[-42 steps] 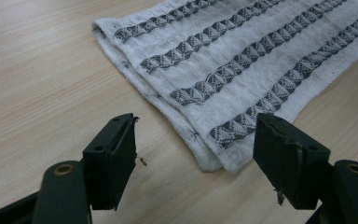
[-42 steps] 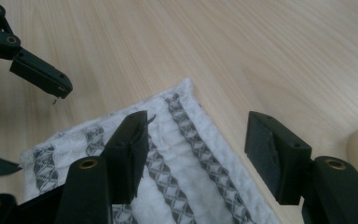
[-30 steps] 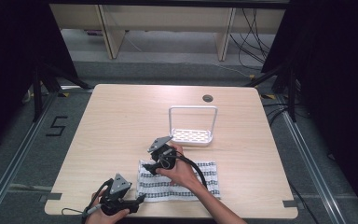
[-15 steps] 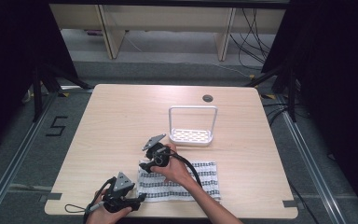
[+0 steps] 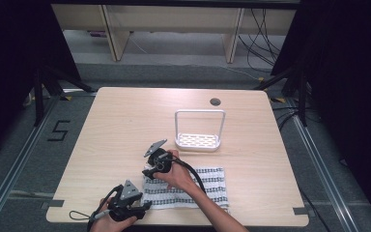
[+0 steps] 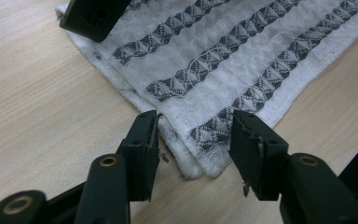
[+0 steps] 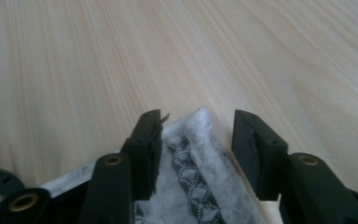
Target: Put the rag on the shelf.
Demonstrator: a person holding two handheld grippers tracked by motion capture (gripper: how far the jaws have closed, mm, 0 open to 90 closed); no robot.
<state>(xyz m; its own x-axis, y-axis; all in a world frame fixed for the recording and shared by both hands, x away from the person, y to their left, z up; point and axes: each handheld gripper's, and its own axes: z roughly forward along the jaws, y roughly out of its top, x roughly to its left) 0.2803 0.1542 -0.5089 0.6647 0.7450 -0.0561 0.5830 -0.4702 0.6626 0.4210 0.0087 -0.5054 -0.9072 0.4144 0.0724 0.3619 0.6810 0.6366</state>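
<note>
A folded white towel point(image 5: 193, 187) with grey patterned stripes lies near the front edge of the wooden table point(image 5: 125, 125). My left gripper point(image 5: 146, 206) sits at the towel's near left corner. In the left gripper view that corner point(image 6: 200, 158) lies between the jaws of the left gripper point(image 6: 193, 122); the jaws have just been closing, with gaps still on both sides. My right gripper point(image 5: 150, 170) is at the towel's far left corner. In the right gripper view that corner point(image 7: 193, 130) pokes up between the jaws of the right gripper point(image 7: 196, 122), which have also been closing and do not press it.
A white wire-handled rack point(image 5: 198, 139) stands just beyond the towel, right of the table's middle. A round cable hole point(image 5: 215, 102) is near the far edge. The right gripper's jaw point(image 6: 93, 14) shows at the top left of the left gripper view.
My right gripper has moved left and down onto the towel's far left corner. Both pairs of jaws have narrowed around the towel's corners. The left hand has stayed put.
</note>
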